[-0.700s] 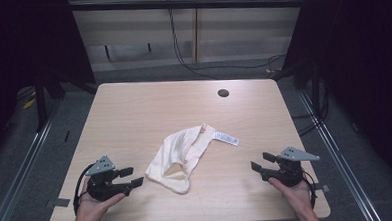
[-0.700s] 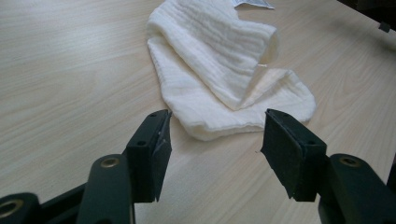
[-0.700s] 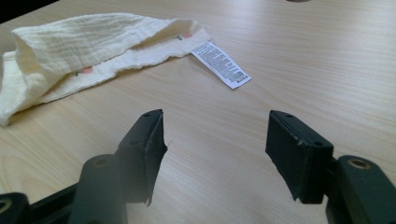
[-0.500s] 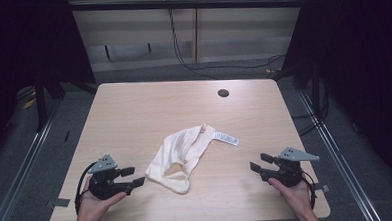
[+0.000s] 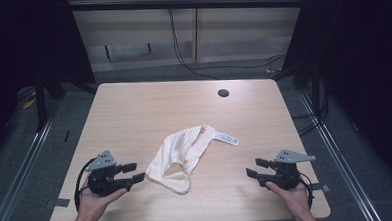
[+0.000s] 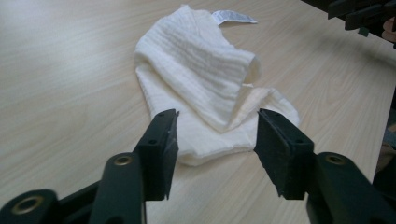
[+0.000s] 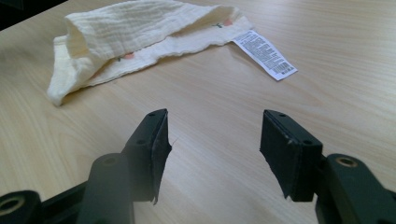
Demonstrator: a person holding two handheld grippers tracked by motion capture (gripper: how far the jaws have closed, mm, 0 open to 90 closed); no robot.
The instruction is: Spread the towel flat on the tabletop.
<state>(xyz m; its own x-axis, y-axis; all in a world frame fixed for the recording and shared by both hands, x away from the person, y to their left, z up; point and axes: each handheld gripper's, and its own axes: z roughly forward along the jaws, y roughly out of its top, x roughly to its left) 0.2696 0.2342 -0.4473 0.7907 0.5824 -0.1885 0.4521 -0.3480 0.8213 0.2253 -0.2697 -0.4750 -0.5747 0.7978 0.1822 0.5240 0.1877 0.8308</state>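
Note:
A crumpled cream cloth (image 5: 182, 156) lies in the middle of the wooden table (image 5: 134, 118), with a white care label (image 5: 225, 138) sticking out at its right. My left gripper (image 5: 134, 173) rests near the front left, open, its tips just short of the cloth's left edge. In the left gripper view the cloth (image 6: 210, 88) lies just beyond the open jaws (image 6: 215, 140). My right gripper (image 5: 252, 169) sits at the front right, open, well apart from the cloth. Its own view shows the cloth (image 7: 135, 32) and label (image 7: 265, 53) beyond the empty gripper (image 7: 212, 135).
A round dark hole (image 5: 223, 93) marks the table's far right part. Black frame posts and cables stand behind the table. Bare wood surrounds the cloth on all sides, and the table's front edge runs close under both hands.
The left gripper has edged slightly right, toward the cloth. The right gripper and the cloth have hardly moved.

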